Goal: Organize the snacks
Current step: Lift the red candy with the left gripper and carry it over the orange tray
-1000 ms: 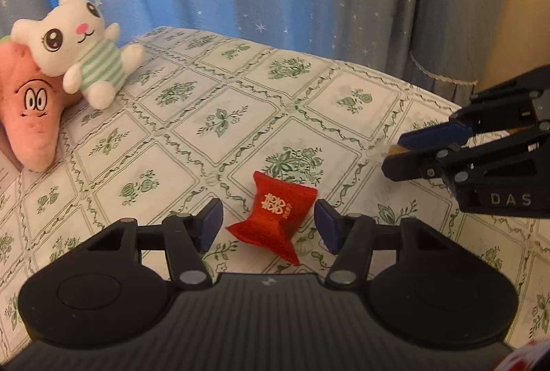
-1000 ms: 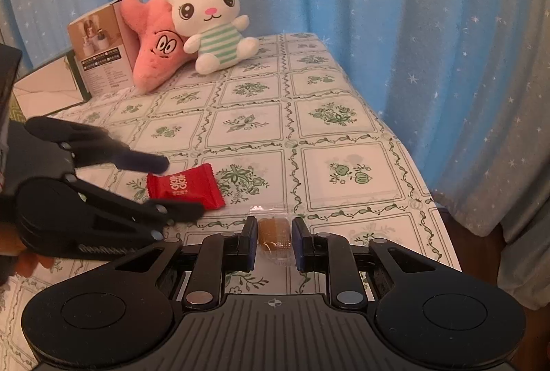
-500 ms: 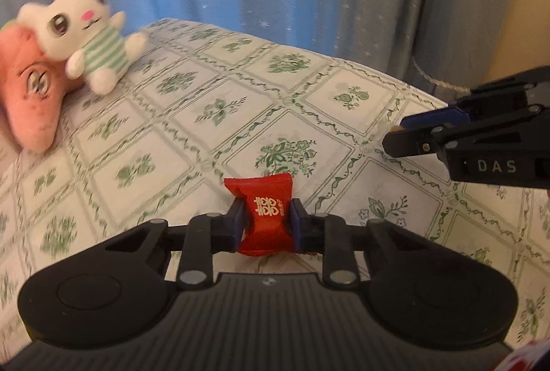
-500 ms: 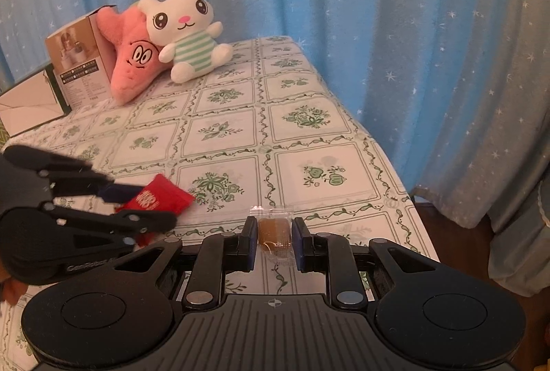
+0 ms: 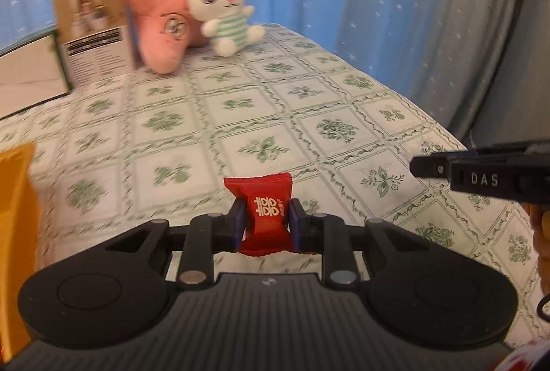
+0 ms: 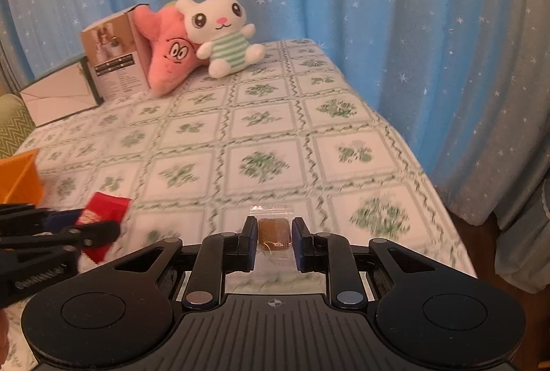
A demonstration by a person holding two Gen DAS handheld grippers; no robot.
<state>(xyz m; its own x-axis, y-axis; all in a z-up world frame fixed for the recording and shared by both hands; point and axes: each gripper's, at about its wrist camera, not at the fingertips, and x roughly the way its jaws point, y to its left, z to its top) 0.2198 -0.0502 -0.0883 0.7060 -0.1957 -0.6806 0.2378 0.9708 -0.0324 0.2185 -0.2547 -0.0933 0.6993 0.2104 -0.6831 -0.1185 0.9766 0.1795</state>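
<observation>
A red candy packet (image 5: 266, 213) with white characters sits pinched between the blue pads of my left gripper (image 5: 266, 221), lifted off the tablecloth. From the right wrist view the same red packet (image 6: 103, 216) shows at the lower left, inside the left gripper (image 6: 82, 226). My right gripper (image 6: 274, 233) is shut on a small brown sweet in a clear wrapper (image 6: 274, 229), also held above the table. The right gripper (image 5: 481, 178) enters the left wrist view from the right edge. An orange container (image 6: 19, 176) stands at the left; its wall (image 5: 15, 216) fills the left edge of the left wrist view.
A table with a green-patterned cloth (image 6: 268, 130) drops off at its right edge. At the back stand a white rabbit plush (image 6: 220, 30), a pink carrot plush (image 6: 168, 54), a printed cardboard box (image 6: 113, 61) and a white box (image 6: 58, 99). Blue starred curtains (image 6: 378, 10) hang behind.
My left gripper closed on the red packet, lifted it and swung left, bringing the box and orange container into view. The right gripper rose slightly, its sweet still held.
</observation>
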